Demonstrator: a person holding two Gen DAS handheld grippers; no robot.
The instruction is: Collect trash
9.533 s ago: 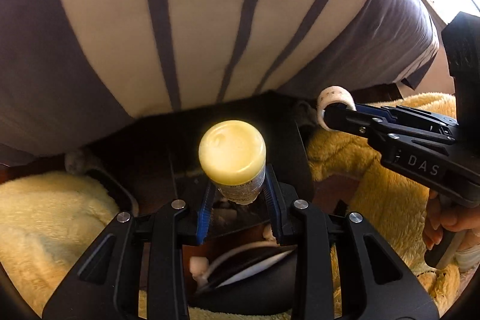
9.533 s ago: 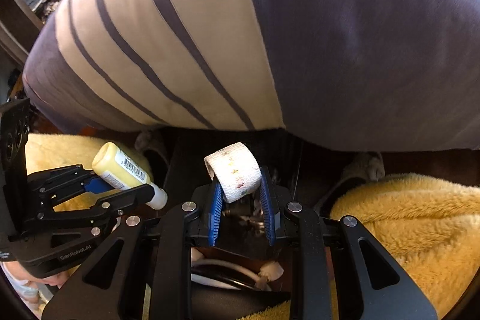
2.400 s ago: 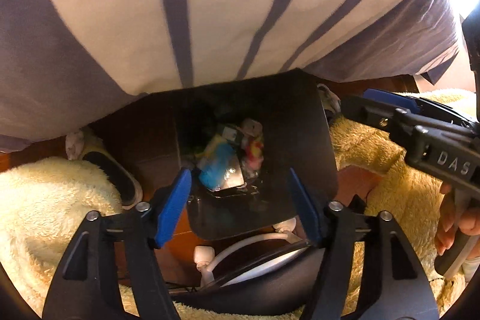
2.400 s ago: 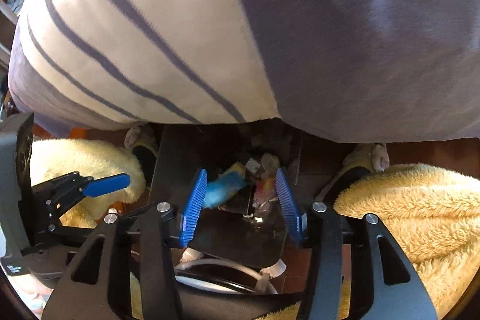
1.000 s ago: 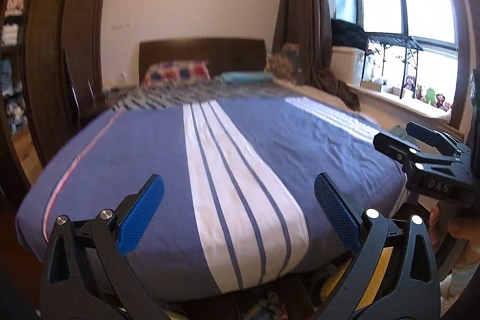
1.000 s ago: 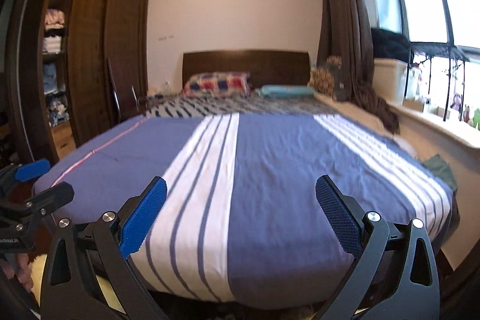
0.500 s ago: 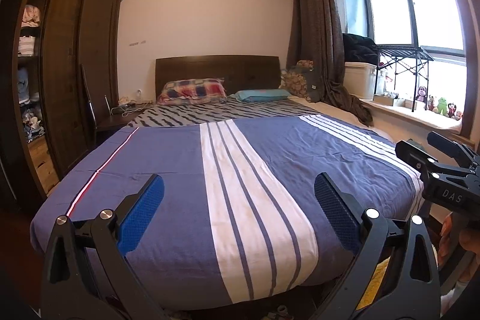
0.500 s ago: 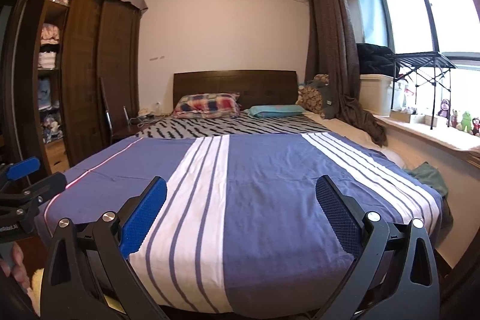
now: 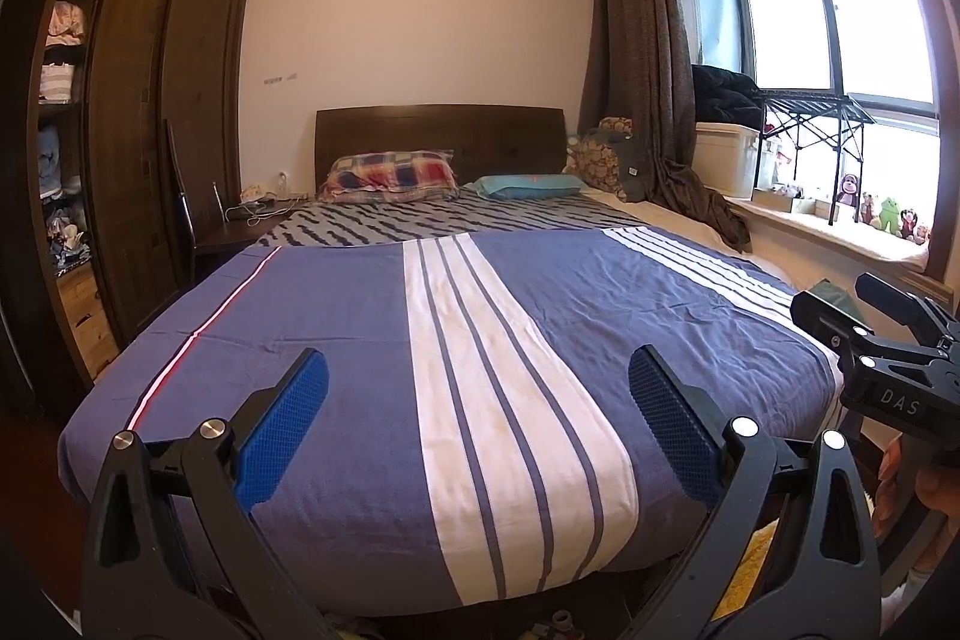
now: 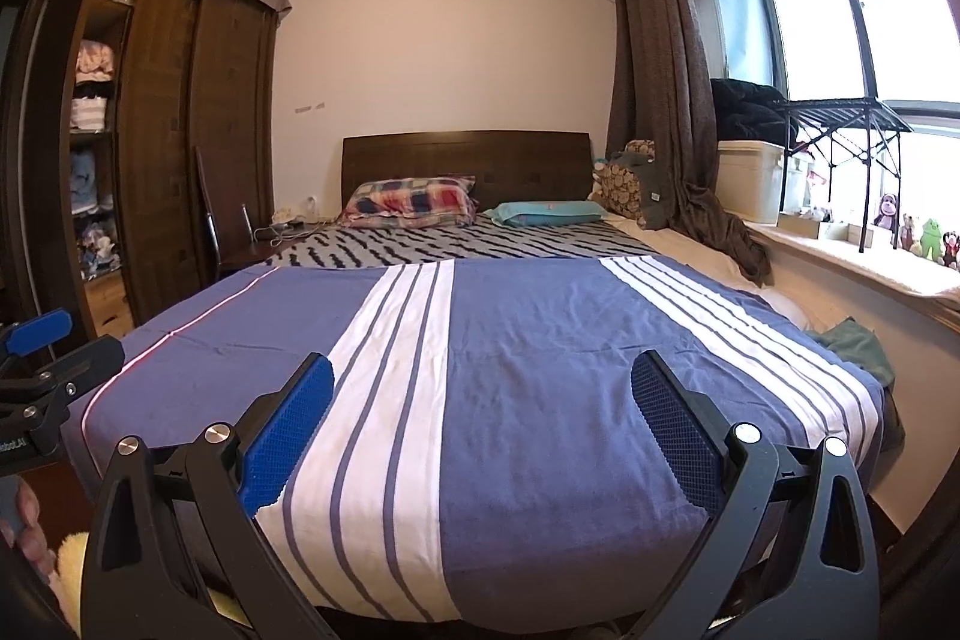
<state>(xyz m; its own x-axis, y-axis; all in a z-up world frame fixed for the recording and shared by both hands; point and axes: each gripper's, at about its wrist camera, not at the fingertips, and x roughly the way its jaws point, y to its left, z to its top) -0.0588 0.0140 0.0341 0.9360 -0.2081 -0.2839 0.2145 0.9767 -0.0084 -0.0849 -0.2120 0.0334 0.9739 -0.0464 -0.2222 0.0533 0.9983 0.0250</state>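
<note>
Facing the foot of the bed, both tools are raised and carry nothing.

Left wrist view: left hand-held gripper (image 9: 477,412) released, blue pads (image 9: 282,427) spread wide, nothing between them. Ahead and below: bed (image 9: 372,340) with blue striped cover. To its right: right hand-held gripper (image 9: 864,334), seen side-on, with a hand (image 9: 918,496) on its grip. Trash: none on the cover; small unclear bits on the floor (image 9: 558,619) just under the bed's near edge, directly beneath the tool.

Right wrist view: right hand-held gripper (image 10: 480,418) released, empty. Far left: part of the left tool. Right, beside the bed: green cloth (image 10: 852,340); whether it is trash cannot be told.

Step judged: scanning for remaining trash. Advice: tilt down toward the floor, keep the jaws wide, approach one item squarely.
</note>
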